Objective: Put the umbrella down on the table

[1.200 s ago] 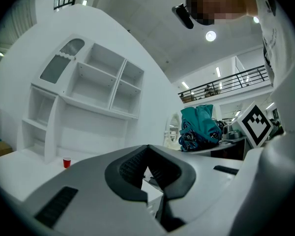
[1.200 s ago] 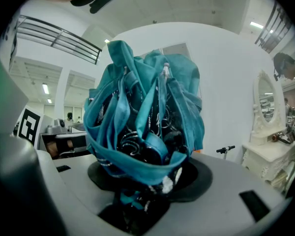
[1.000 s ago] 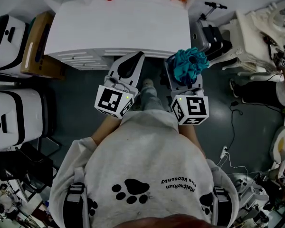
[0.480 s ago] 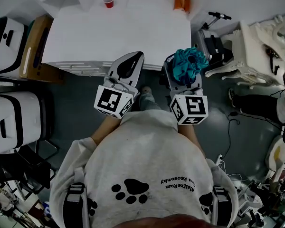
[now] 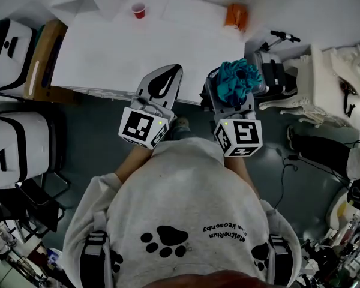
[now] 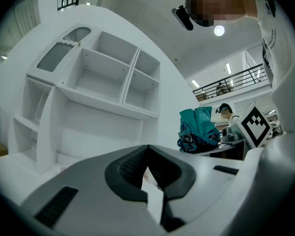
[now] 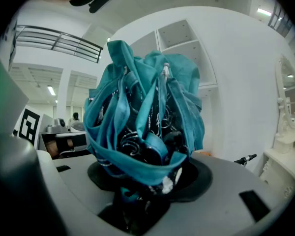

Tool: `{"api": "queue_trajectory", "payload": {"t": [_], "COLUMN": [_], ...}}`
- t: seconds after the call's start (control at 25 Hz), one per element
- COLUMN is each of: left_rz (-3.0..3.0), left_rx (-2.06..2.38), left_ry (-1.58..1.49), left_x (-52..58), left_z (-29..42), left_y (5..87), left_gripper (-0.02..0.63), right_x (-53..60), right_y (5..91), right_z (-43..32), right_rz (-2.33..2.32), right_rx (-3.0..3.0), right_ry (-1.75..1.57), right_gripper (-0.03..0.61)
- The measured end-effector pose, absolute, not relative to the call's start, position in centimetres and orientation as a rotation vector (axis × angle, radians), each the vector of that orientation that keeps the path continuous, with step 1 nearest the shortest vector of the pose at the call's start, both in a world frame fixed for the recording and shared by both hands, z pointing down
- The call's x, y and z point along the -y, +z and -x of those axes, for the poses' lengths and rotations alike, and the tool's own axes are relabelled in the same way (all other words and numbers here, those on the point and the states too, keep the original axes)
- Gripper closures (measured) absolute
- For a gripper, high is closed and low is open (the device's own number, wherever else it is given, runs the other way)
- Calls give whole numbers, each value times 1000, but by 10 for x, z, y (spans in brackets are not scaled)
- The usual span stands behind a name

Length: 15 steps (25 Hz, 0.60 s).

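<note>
A folded teal umbrella (image 5: 237, 80) stands bunched upright in my right gripper (image 5: 233, 98), whose jaws are shut on its lower end. In the right gripper view the umbrella (image 7: 145, 122) fills the middle and hides the right gripper (image 7: 147, 191) tips. My left gripper (image 5: 166, 80) is shut and holds nothing; it reaches just over the front edge of the white table (image 5: 120, 47). In the left gripper view the left gripper (image 6: 150, 168) has its jaws together, and the umbrella (image 6: 199, 129) shows off to the right.
A red cup (image 5: 138, 9) and an orange object (image 5: 235, 15) stand at the table's far edge. White cases (image 5: 15, 149) and a cardboard box (image 5: 45, 59) lie to the left, white furniture (image 5: 324, 71) to the right. A white shelf unit (image 6: 98, 82) rises behind the table.
The table has drawn closer under both grippers; their tips now lie over its front edge. Both grips are unchanged.
</note>
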<state>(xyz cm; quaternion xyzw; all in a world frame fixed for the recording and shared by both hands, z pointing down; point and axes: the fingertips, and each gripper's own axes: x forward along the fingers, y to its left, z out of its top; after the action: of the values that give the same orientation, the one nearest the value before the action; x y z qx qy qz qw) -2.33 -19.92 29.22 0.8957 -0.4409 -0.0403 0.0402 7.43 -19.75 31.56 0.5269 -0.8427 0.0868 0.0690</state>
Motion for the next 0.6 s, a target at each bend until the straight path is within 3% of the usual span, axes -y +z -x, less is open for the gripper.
{"api": "queue_trajectory", "payload": {"t": [0.6], "left_rz": [-2745], "left_rx": [1350], "left_ry": [-93], "left_x": [252], "left_z": [12], "left_y": [304], "left_gripper": [603], "right_x": [252], "right_y": [331], "right_z": [-79], "right_rz": [-1545], "right_rx": [2543], "right_ry": [304], "right_gripper": [314]}}
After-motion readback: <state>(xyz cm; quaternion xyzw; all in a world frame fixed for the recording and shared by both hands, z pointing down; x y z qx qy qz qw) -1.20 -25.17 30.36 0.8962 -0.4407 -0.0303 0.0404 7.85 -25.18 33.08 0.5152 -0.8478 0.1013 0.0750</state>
